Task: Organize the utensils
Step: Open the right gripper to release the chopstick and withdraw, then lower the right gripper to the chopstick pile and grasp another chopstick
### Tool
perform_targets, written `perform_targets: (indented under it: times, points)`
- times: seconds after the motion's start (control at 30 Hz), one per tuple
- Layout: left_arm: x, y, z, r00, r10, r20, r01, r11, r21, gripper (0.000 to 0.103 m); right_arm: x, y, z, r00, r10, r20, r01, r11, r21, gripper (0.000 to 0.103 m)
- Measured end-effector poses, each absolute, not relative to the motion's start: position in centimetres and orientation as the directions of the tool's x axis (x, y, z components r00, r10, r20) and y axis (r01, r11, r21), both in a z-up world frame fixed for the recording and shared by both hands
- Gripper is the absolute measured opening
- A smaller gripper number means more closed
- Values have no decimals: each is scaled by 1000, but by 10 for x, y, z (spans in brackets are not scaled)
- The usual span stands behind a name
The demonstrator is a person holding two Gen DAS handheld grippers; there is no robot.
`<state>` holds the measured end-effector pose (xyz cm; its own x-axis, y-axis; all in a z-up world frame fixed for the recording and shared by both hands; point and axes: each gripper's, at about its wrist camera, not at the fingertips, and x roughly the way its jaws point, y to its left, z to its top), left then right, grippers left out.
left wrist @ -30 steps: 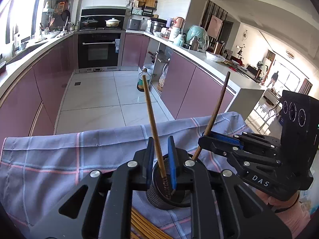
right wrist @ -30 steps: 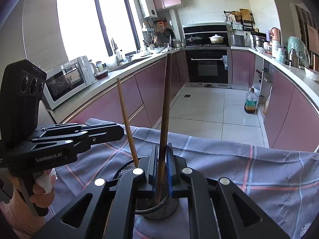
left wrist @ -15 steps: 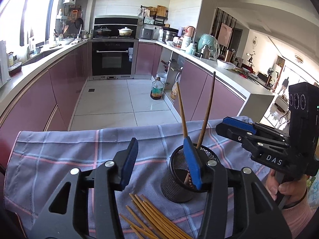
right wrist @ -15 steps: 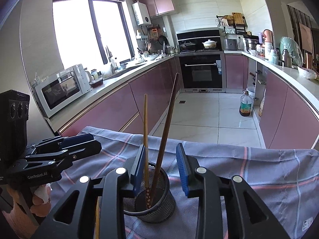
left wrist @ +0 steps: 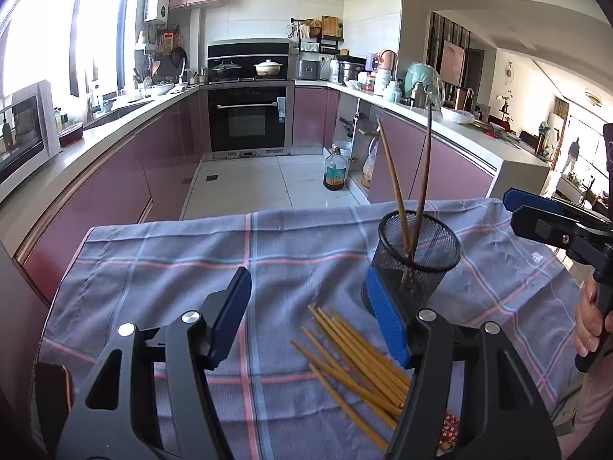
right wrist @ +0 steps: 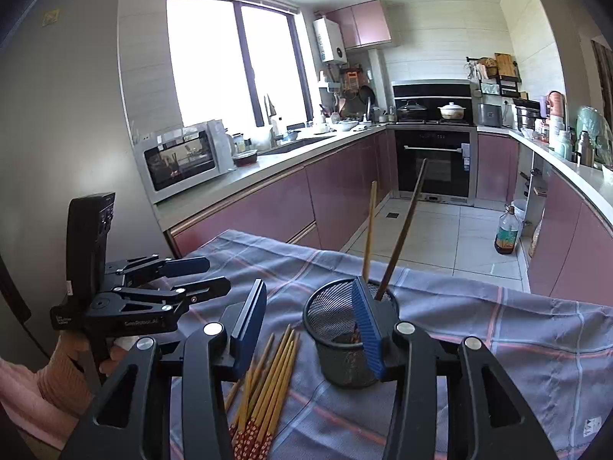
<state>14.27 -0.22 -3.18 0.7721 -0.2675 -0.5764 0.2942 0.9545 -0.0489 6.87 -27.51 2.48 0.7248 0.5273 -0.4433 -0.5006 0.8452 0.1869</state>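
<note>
My bench (left wrist: 161, 268) wears a checked cloth (left wrist: 306, 245); on it the black mesh holder (left wrist: 419, 258) stands with two chopsticks (left wrist: 396, 186) upright inside. Loose chopsticks (left wrist: 352, 356) lie between my released left hand-held gripper (left wrist: 310, 318) fingers. My right hand-held gripper (right wrist: 310, 322), also released, flanks holder and bundle; the other gripper's body reads "GenRobot.AI".

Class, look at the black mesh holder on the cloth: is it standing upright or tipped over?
Upright. The mesh holder sits on its base on the cloth, rim facing up, with two chopsticks leaning inside.
</note>
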Motion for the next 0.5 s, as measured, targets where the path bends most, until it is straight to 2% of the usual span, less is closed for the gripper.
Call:
perform_targets:
  times: [0.5]
  points:
    - [98,13,-102,655,-267,-707,293,952,-88,62,57,-221,-56,515,549,-658,-568,794,218,44]
